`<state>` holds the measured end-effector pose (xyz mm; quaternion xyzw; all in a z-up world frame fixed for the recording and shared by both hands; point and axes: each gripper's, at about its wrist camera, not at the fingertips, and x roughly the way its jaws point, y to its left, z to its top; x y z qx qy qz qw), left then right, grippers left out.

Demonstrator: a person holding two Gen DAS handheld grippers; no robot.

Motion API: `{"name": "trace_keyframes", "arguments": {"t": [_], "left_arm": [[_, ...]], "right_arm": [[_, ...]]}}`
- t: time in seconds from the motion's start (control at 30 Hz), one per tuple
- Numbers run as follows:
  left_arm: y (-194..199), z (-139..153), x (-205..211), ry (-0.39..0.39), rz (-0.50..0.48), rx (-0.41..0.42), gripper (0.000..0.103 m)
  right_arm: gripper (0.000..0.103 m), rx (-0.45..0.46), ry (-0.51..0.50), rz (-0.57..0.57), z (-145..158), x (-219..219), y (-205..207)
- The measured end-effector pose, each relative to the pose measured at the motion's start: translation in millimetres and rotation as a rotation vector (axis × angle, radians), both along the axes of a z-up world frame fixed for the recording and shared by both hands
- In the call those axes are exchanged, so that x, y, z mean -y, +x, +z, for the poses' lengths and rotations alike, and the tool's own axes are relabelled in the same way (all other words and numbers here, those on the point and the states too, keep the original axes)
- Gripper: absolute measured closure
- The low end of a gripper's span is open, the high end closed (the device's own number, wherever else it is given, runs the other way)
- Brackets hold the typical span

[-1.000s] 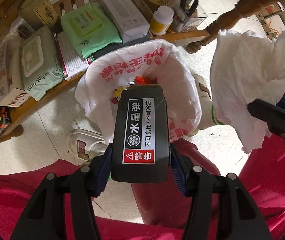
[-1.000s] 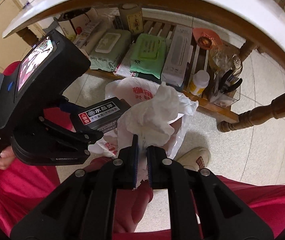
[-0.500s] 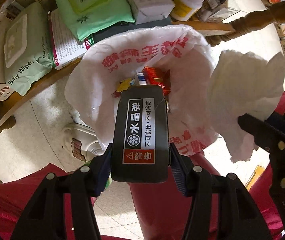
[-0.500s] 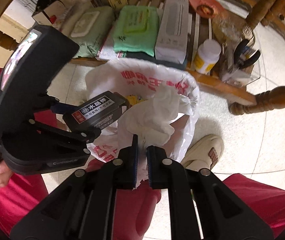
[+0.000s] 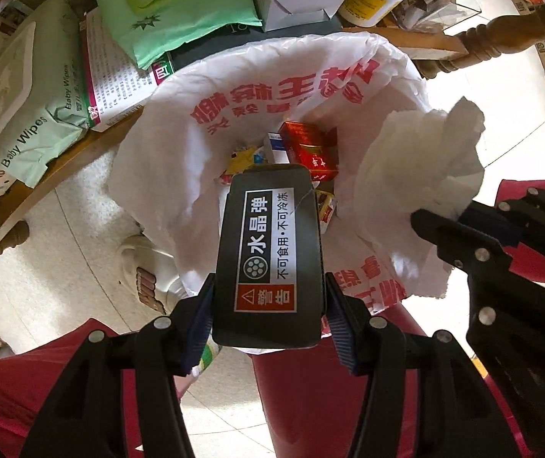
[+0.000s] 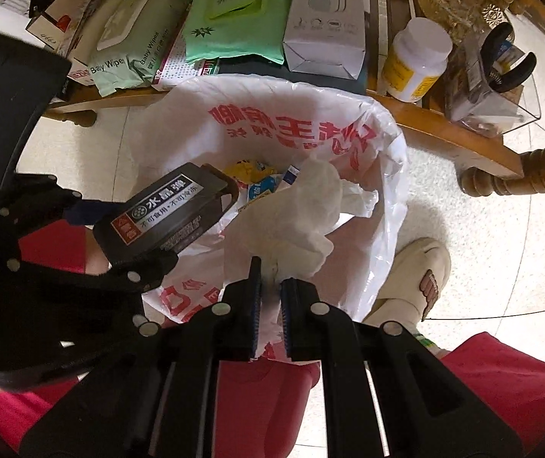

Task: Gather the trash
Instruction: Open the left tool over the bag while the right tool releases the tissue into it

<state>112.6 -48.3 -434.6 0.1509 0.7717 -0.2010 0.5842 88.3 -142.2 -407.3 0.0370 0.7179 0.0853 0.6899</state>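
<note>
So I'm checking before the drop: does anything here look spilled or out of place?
Nothing stands out. The black box and crumpled tissue are held over the open trash bag, and earlier trash lies inside it.

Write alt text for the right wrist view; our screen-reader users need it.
The right gripper pinches a crumpled white tissue over an open white trash bag, while the left gripper holds a black box beside it.

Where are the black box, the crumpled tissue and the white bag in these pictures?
black box (image 5: 268, 252), left wrist view, on its label.
crumpled tissue (image 6: 295, 221), right wrist view, on its middle folds.
white bag (image 6: 283, 99), right wrist view, on its far wall.
</note>
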Motion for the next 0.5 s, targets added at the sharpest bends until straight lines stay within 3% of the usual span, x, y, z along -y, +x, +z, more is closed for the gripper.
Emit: {"name": "trace_keyframes", "arguments": {"t": [0.37, 0.5], "left_arm": [[5.5, -7.3, -6.7, 0.007, 0.04, -0.037, 0.049], [5.6, -7.4, -6.8, 0.017, 0.041, -0.034, 0.047]], "right_arm": [[0.094, -0.023, 0.022, -0.009, -8.4, 2.0, 6.1], [0.077, -0.022, 0.012, -0.026, -11.1, 5.1, 7.3]]}}
